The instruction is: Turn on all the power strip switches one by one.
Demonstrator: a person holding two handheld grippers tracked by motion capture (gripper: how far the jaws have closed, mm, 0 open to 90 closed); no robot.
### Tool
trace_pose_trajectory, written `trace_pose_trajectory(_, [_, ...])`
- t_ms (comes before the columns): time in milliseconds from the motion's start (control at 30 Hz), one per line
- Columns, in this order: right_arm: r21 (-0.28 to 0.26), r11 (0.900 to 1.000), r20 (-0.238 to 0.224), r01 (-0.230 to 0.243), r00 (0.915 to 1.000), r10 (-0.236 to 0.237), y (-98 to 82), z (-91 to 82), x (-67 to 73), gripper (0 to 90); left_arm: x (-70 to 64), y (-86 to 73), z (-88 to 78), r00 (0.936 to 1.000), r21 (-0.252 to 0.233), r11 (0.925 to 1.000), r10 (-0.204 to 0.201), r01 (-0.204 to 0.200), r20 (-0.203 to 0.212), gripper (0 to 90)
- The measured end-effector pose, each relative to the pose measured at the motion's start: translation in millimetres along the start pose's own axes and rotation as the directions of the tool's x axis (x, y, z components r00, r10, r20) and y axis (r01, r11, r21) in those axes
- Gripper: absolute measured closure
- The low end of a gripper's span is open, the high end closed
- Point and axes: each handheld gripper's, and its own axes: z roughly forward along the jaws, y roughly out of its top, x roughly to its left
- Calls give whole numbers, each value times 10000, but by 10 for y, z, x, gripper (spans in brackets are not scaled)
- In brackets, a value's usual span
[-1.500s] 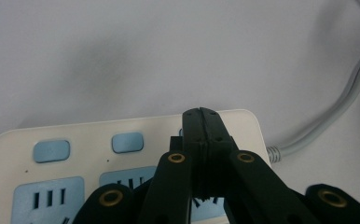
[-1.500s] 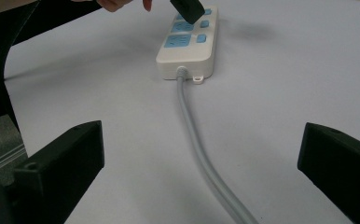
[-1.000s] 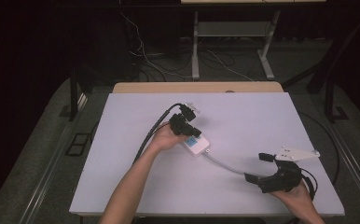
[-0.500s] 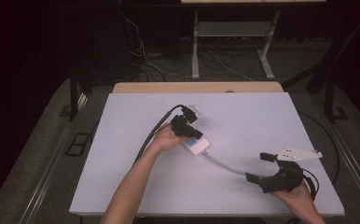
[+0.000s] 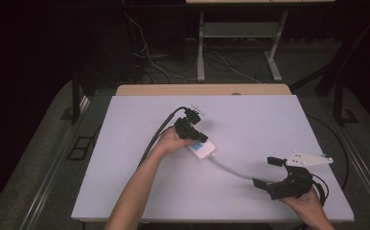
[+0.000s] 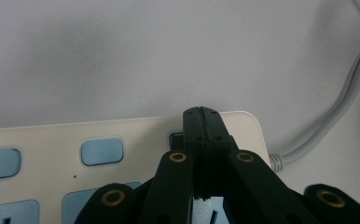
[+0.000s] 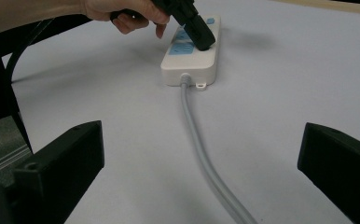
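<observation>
We take the one power strip (image 5: 201,147) as our landmark; it lies flat near the middle of the surface (image 5: 250,120). Our left claw (image 6: 200,114) comes down on the strip's cord end, its jaws pressed fully together with nothing between them. The joined tips rest on a dark rocker at that end, beside the pale blue buttons (image 6: 102,150). We judge that the closed jaws make one firm point for pressing that switch, which open jaws could not do.

One grey cord (image 7: 201,149) runs from the strip's end toward our right claw (image 7: 201,154). That claw stands wide open and empty, well apart from the strip and low over the surface, the cord passing between its jaws untouched. We judge it is simply waiting out of the way.

We count one strip, one cord, two claws.
</observation>
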Motion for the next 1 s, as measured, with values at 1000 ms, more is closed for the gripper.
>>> trace_pose_trajectory(1000, [170,9999,35,1,10000,-2,-5,32,-25,4,19,130,-360,9933,-204,9988,426,-451,-1070,897])
